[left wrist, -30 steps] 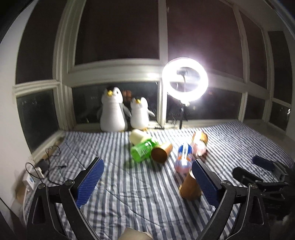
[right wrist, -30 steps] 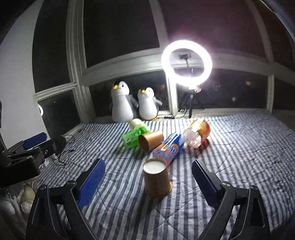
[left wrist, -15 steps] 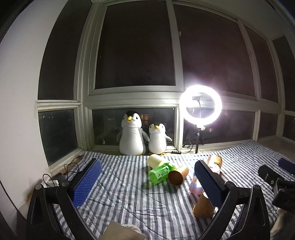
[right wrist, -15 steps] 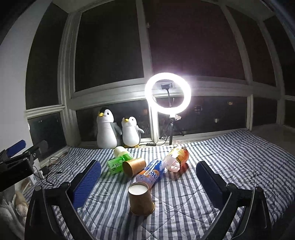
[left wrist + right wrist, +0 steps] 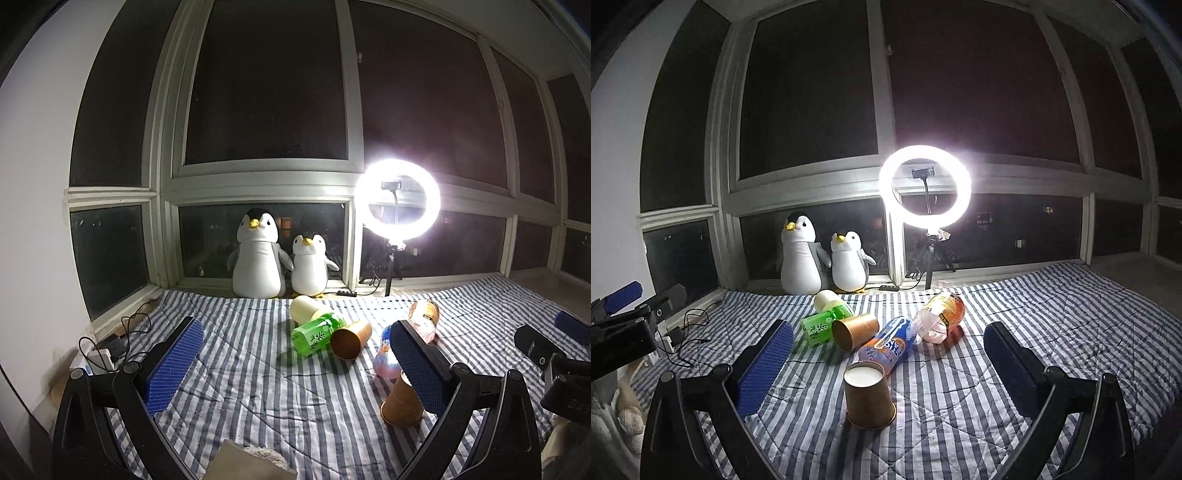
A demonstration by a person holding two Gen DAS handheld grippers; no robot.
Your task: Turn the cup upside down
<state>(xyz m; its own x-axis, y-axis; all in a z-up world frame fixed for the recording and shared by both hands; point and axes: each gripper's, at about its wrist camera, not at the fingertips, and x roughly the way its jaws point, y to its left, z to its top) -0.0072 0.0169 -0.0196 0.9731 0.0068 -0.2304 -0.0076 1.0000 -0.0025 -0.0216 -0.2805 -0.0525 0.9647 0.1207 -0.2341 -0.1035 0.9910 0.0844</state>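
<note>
Brown paper cup (image 5: 868, 396) stands mouth-down on the striped bed (image 5: 1052, 332), straight up and down, right in front of the empty, wide-open right tongs (image 5: 888, 363), much nearer them than the left tongs (image 5: 295, 360), also open and empty.

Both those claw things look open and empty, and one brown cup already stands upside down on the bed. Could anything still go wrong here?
Possibly. The upside-down cup stands on a soft striped quilt, so a nudge might tip it. The lying cup touches the green bottle and the blue bottle; reaching with the right hand-held gripper could roll them.
</note>
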